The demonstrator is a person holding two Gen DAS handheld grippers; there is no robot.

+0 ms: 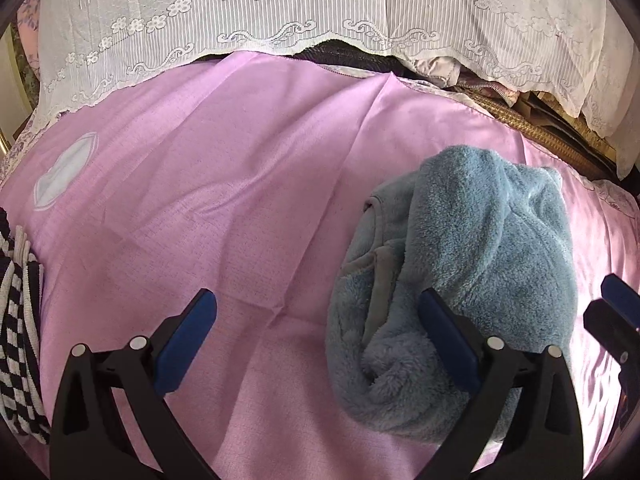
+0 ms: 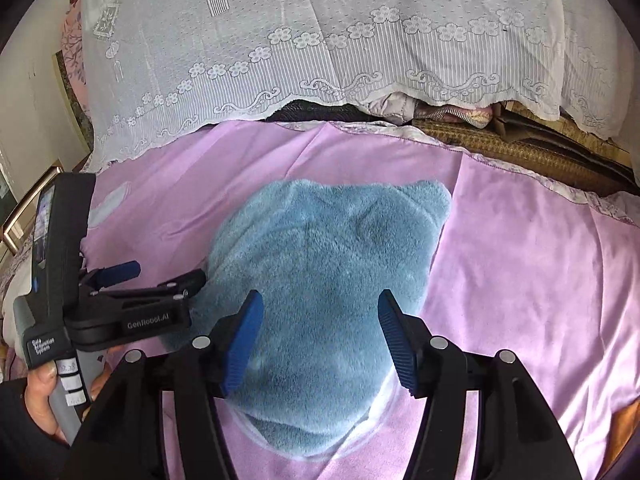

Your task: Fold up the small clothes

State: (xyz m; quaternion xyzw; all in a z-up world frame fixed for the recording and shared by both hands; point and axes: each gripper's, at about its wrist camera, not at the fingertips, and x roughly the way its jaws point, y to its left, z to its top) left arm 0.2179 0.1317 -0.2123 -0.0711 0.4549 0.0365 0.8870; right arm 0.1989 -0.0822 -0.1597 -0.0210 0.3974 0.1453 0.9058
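A fluffy blue fleece garment (image 1: 472, 248) lies bunched on a pink sheet (image 1: 208, 200). In the left wrist view my left gripper (image 1: 316, 308) stands wide open, its right finger over the garment's left edge and its left finger over bare sheet. The right wrist view has the same garment (image 2: 328, 264) spread below my right gripper (image 2: 320, 316), whose jaws are open above the fleece, the pads not pressing it. My left gripper (image 2: 164, 274) reaches in from the left, its tip at the garment's edge, with a person's hand (image 2: 40, 392) on its handle.
A black-and-white striped garment (image 1: 16, 328) lies at the sheet's left edge. A white lace cloth (image 1: 280, 8) drapes over a pile at the back. Woven mats and bags (image 1: 560, 136) sit at the back right. The sheet bears a white heart patch (image 1: 64, 176).
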